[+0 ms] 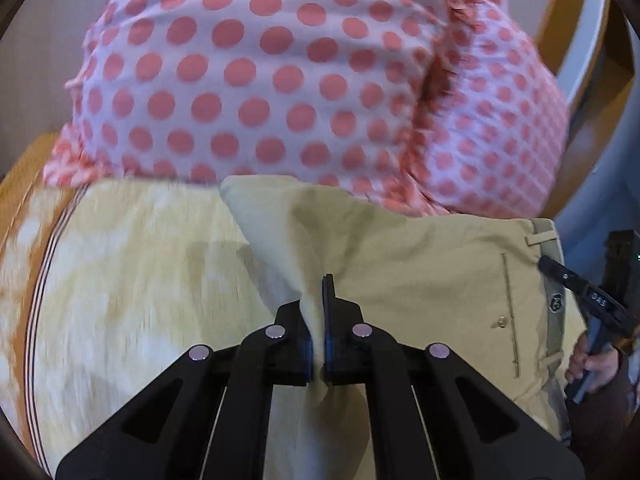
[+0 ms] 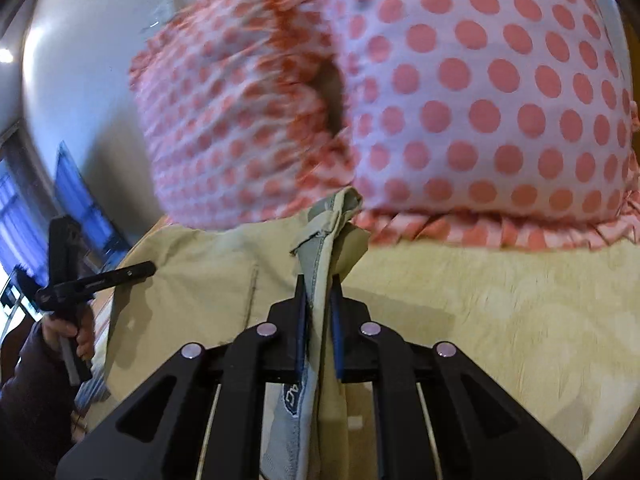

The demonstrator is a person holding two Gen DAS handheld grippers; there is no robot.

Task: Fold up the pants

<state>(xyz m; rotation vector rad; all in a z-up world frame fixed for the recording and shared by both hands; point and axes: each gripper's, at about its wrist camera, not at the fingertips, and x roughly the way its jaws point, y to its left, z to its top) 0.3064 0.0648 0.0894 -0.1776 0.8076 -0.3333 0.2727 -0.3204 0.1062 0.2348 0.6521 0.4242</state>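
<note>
A: Entry, left wrist view. Left gripper (image 1: 318, 336) is clenched on a bunched fold of the khaki pants (image 1: 420, 280); cloth is pinched between both jaws and rises in a peak just above them.

B: Where do the pants lie?

A: On the pale yellow bedspread (image 1: 132, 280), just below the polka-dot pillow (image 1: 280, 80). Their upper edge touches or slips under the pillow's lower hem; I cannot tell which. To the right of the pinch: a back pocket seam with a button (image 1: 500, 322), and beyond it the waistband (image 1: 554, 300) with belt loops.

B: Right side?

A: Right wrist view. Right gripper (image 2: 320, 328) is clamped on the waistband (image 2: 320, 280), which stands on edge between the jaws, grey lining facing left. A printed label (image 2: 292, 396) shows on the lining below the jaws; text not legible.

B: Each tool seen from the other camera?

A: Yes. In the left view, a black gripper held in a hand (image 1: 592, 360) sits at the waistband's right edge. In the right view, a black gripper in a hand (image 2: 72, 332) sits to the left of the pants (image 2: 192, 288). Jaw state unreadable from those angles.

B: Background?

A: A wooden frame (image 1: 568, 12) up and right of the pillow. Frames are motion-blurred.
</note>
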